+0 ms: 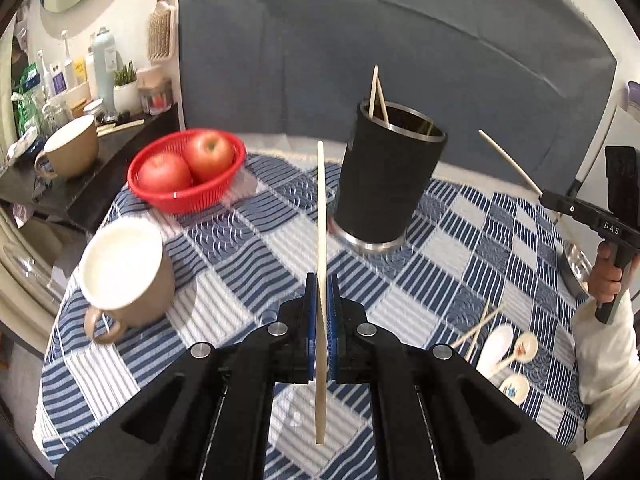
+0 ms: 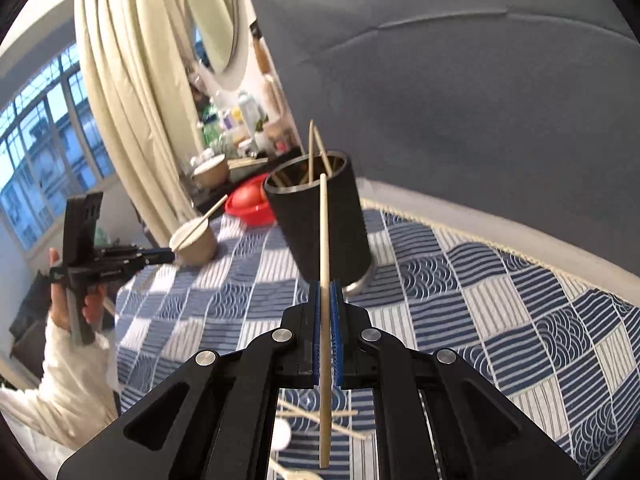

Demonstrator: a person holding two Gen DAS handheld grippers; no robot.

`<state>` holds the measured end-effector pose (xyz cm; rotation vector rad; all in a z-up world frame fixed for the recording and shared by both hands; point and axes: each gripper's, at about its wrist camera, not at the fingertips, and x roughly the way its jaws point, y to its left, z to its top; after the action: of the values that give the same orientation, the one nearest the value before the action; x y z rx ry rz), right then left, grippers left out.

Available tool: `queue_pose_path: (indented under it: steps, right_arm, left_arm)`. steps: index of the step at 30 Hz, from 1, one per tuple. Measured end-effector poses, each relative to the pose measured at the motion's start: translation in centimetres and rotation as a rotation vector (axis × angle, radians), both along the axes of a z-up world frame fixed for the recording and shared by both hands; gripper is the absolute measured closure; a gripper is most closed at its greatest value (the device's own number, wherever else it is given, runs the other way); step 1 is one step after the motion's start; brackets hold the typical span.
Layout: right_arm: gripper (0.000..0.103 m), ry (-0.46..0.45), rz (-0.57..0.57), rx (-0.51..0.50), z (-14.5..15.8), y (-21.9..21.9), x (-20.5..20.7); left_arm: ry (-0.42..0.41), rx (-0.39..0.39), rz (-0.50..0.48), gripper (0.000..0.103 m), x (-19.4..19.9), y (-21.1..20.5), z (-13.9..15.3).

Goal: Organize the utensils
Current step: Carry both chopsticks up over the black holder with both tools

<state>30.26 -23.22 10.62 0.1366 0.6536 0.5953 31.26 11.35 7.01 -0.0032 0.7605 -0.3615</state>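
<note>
Now each claw, left [image 1: 321,300] and right [image 2: 329,304], clenches one chopstick [image 1: 320,216] beside one black holder [image 1: 386,178].

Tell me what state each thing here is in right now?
Left claw: shut on a chopstick.
Right claw: shut on another chopstick.
Black holder: upright, some chopsticks inside.
Red basket: holds two apples.
Spoons: loose on the cloth.
</note>
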Motion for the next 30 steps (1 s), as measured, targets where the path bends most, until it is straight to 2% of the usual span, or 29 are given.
queue_pose_path:
  steps: [4,10,19,23,25,28,30]
  right_arm:
    - [0.098,0.003,-0.013,0.033,0.0,-0.3,1.7]
    - [0.098,0.006,-0.014,0.139,0.7,-0.6,4.9]
    - [0.098,-0.042,0.052,0.268,2.4,1.1,9.7]
    - [0.098,-0.047,0.075,0.330,2.0,2.4,11.7]
    - [0.098,-0.047,0.078,0.382,1.6,2.7,12.9]
    - [0.098,-0.025,0.102,0.476,1.2,3.1,14.8]
    - [0.098,-0.015,0.109,0.504,1.0,3.5,16.0]
  left_arm:
    - [-0.039,-0.020,-0.018,0.098,1.0,-0.9,1.1]
    - [-0.090,-0.065,-0.057,0.098,3.3,-2.6,2.2]
    - [-0.147,-0.232,-0.069,0.098,9.0,-3.5,4.0]
    - [-0.143,-0.310,-0.067,0.098,11.7,-4.3,3.8]
    - [-0.146,-0.330,-0.053,0.098,12.9,-4.5,3.9]
    - [-0.153,-0.411,-0.067,0.098,14.3,-4.6,4.0]
    - [-0.169,-0.444,-0.069,0.098,14.8,-4.9,4.0]
